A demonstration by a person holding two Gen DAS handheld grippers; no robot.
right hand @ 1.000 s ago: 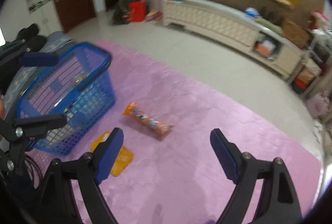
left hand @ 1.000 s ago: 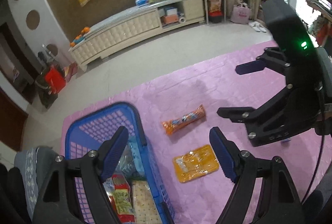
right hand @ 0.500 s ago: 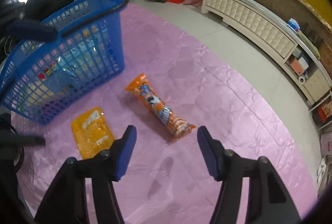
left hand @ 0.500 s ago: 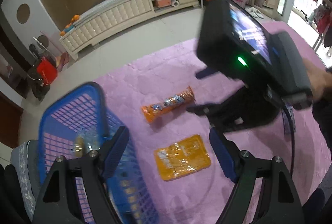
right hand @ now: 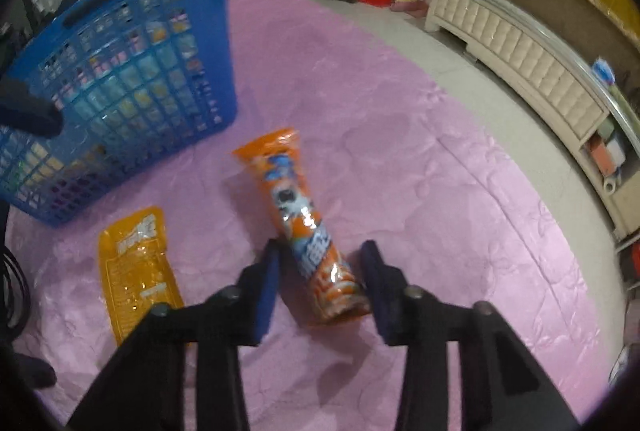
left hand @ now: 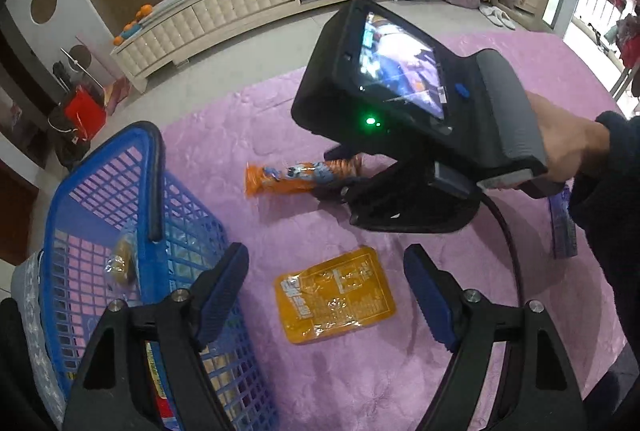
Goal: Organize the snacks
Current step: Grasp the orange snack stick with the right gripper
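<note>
On the pink cloth lies a long orange snack pack. My right gripper is down over its near end, jaws closing onto it, with a pad at each side. In the left wrist view the same orange snack pack shows with the right gripper at its right end, held by a person's hand. My left gripper hangs open just above a flat yellow packet, touching nothing. This yellow packet lies left of the orange pack. A blue basket stands at the left.
The blue basket holds several snacks behind its mesh wall. A black cable trails from the right gripper over the cloth, and a purple strip lies by the sleeve. A cream cabinet and a red bag stand beyond on the floor.
My right gripper came down over the orange pack and its jaws went from wide to narrow around it. My left gripper sank toward the yellow packet, still open.
</note>
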